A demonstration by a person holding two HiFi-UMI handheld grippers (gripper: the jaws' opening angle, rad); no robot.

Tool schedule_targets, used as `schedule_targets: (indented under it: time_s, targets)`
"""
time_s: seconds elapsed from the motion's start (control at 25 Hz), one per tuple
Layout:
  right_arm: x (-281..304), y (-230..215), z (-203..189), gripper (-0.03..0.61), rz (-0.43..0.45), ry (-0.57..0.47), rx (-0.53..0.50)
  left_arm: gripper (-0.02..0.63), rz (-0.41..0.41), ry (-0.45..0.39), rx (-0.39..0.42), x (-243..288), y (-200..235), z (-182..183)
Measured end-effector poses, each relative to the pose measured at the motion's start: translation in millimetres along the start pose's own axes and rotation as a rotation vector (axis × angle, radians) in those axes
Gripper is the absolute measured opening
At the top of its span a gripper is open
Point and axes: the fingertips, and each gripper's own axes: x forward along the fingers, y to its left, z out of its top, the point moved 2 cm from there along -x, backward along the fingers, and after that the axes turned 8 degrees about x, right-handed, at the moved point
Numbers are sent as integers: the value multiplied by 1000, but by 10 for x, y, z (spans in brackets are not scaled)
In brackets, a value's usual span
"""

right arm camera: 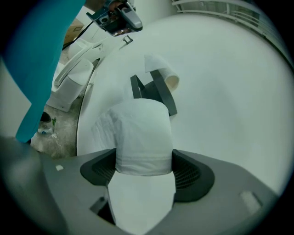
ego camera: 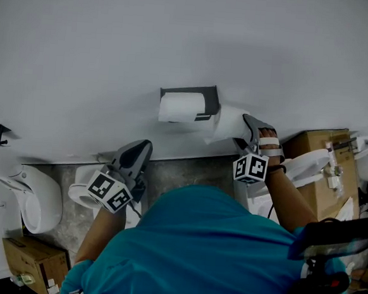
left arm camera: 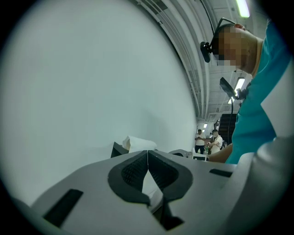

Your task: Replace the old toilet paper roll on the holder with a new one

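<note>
— What sits nearest the lens?

— My teal shirt [ego camera: 195,252], across the bottom of the head view. Past it, both tools are up by the pale wall [ego camera: 179,41].

— The right one first.

— My right gripper [right arm camera: 143,169] has its jaws spread wide and pressed on either side of a new roll [right arm camera: 140,133], white and plump (it fills the whole gap between the pads). The roll pokes out beyond the fingertips toward the wall.

— Where is that against the holder?

— From above, the held roll sits just beside the right end of the dark holder [ego camera: 210,101]; whether it touches I can't tell. The old roll [ego camera: 181,107] is on the holder, under its cover. In the right gripper view its tan cardboard core shows at one end.

— Your left hand?

— My left gripper [left arm camera: 148,169] is closed up, its ribbed pads meeting in a line with nothing between them. It is lower than the holder and to its left, well apart from it, pointing at the wall. Its own camera sees the holder and a bit of white paper just over the jaws.

— Anything else about?

— A white toilet [ego camera: 37,198] against the wall at far left, a cardboard box [ego camera: 323,154] to the right behind my right arm, and a smaller box [ego camera: 26,254] at bottom left.
</note>
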Motion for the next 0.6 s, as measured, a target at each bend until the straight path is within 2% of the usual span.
schedule_targets:
  time_s: [0.28,0.6]
  targets:
    - [-271,-242,-98,360,13,-44,147,11,0,16,121,103,-6,223]
    - [-622,-636,3,360,92,-220,466,11,-23,53,186,283,-12,394]
